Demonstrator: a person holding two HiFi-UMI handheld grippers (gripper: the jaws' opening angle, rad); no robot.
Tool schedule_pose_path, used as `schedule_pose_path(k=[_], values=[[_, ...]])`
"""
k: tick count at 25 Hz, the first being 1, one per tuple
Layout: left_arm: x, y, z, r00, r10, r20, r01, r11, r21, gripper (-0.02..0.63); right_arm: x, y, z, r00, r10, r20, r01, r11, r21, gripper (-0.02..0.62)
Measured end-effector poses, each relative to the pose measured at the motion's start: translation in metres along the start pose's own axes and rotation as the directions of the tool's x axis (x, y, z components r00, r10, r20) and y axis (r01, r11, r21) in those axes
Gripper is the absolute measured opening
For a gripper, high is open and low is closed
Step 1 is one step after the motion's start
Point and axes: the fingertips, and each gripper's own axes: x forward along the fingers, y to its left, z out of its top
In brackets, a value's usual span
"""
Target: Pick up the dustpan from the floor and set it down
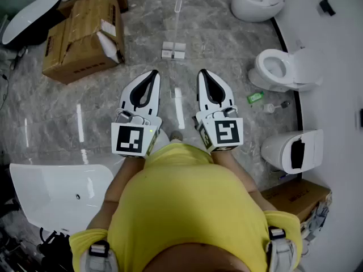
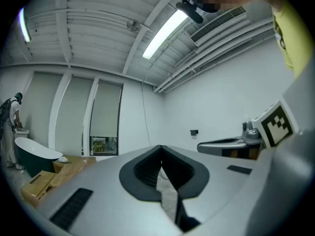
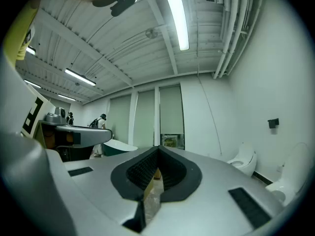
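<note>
Grey marble floor [image 1: 210, 33] holds white toilets [image 1: 278, 69] and cardboard boxes [image 1: 79, 33].

Cardboard box [image 1: 298, 196] half hidden behind the person's shoulder [image 1: 252, 208].

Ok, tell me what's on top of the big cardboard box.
A white labelled packet lies at the right end of the cardboard box. Whatever is under the packet or inside the box is covered.

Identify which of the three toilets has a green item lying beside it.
The middle toilet, its round bowl open to view: the green item lies right at its foot. The other two have nothing green near them.
</note>
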Motion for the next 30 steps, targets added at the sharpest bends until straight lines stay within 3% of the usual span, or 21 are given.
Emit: schedule_pose_path(k=[10, 19, 30], values=[[0.043, 0.038, -0.014, 1.0, -0.001, -0.009, 0.001, 1.0, -0.02, 0.002, 0.05, -0.017, -0.011, 1.0, -0.002, 0.001, 0.002, 1.0, 0.011, 0.031], [0.123, 0.109, -0.025, 0.995, -0.103, 0.003, 0.103, 0.995, -0.012, 0.002, 0.165, -0.029, -0.023, 1.0, -0.01, 0.024, 0.01, 1.0, 0.021, 0.064], [0.202, 0.193, -0.037, 0.98, -0.199, -0.008, 0.199, 0.979, -0.033, 0.002, 0.259, -0.044, -0.028, 0.99, -0.139, 0.013, 0.138, 0.99, 0.027, 0.092]])
